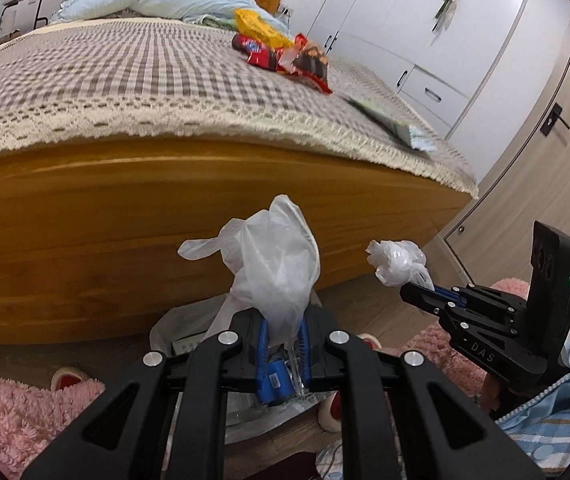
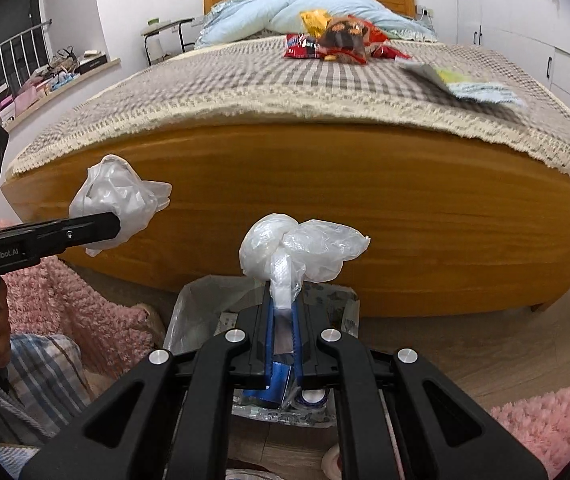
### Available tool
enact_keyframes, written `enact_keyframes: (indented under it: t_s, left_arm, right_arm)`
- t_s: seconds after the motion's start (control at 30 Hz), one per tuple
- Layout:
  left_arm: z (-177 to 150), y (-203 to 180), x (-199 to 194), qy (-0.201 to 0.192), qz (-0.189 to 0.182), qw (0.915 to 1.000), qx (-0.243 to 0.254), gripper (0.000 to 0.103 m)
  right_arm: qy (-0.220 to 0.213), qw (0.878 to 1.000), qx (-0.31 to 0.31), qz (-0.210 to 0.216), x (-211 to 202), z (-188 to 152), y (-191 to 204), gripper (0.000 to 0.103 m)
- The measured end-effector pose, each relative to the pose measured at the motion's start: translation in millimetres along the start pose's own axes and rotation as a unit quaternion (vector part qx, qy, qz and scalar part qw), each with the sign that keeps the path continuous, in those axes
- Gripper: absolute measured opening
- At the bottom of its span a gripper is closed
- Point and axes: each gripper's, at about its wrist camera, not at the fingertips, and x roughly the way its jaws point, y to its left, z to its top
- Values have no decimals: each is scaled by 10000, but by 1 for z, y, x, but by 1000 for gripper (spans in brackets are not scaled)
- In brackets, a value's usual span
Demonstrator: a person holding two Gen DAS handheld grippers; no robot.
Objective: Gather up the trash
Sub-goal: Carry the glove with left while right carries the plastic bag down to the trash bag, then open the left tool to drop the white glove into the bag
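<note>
Trash bag (image 1: 273,264) handles are pinched up, one in each tool, left tool (image 1: 283,344) and right tool (image 2: 283,320), snack wrappers (image 2: 337,40) far back on the bed (image 2: 285,184).

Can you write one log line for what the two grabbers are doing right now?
left gripper: shut on white plastic bag handle | right gripper: shut on other handle | snack wrappers: on bed

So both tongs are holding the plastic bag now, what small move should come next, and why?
Probably pull the two handles apart to spread the bag's mouth. The left tongs and the right tongs are each shut on a bunched handle of the white trash bag, which hangs over the floor by the bed, while snack wrappers wait on the blanket.
</note>
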Motion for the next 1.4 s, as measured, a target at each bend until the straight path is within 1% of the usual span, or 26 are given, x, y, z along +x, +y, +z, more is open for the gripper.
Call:
enact_keyframes:
  t_s: [0.13, 0.3, 0.4, 0.47, 0.67, 0.7, 0.8, 0.87, 0.97, 1.13, 1.23, 1.3, 1.4]
  left_arm:
    - [-4, 0, 11, 209, 7, 9998, 22, 10]
    - [-8, 7, 35, 660, 71, 9977, -115, 10]
    - [-11, 10, 53, 1013, 194, 9945, -188, 10]
    - [-14, 12, 63, 1206, 192, 9922, -252, 10]
    - [-17, 15, 96, 1709, 135, 9843, -408, 10]
    - [-17, 15, 102, 1772, 157, 9832, -403, 10]
    - [-17, 8, 122, 1953, 455, 9794, -228, 10]
    - [-16, 4, 136, 2063, 505, 9769, -221, 10]
    - [-20, 6, 145, 2220, 394, 9733, -433, 10]
    - [-22, 10, 158, 2445, 467, 9664, -643, 10]
    - [-27, 23, 162, 2544, 461, 9627, -798, 10]
    - [-29, 30, 167, 2636, 477, 9589, -932, 10]
    - [-33, 37, 174, 2775, 342, 9524, -1212, 11]
  right_arm:
    - [134, 9999, -16, -32, 6, -3, 0, 7]
    - [339, 9994, 35, -100, 16, -7, -6, 7]
    - [602, 9981, 108, -88, 27, -10, -11, 7]
    - [775, 9969, 134, -73, 34, -13, -13, 7]
    - [1012, 9948, 21, -47, 47, -14, -9, 7]
    - [1046, 9945, -4, -67, 49, -15, -9, 7]
    - [1166, 9931, 36, -141, 57, -16, -13, 7]
    - [1246, 9920, 80, -174, 65, -14, -11, 7]
    - [1365, 9904, 121, -200, 73, -13, -14, 7]
    - [1503, 9883, 114, -240, 79, -12, -15, 7]
    - [1543, 9877, 129, -234, 79, -11, -16, 7]
    - [1540, 9878, 93, -228, 77, -12, -14, 7]
    - [1576, 9872, 68, -236, 79, -9, -12, 7]
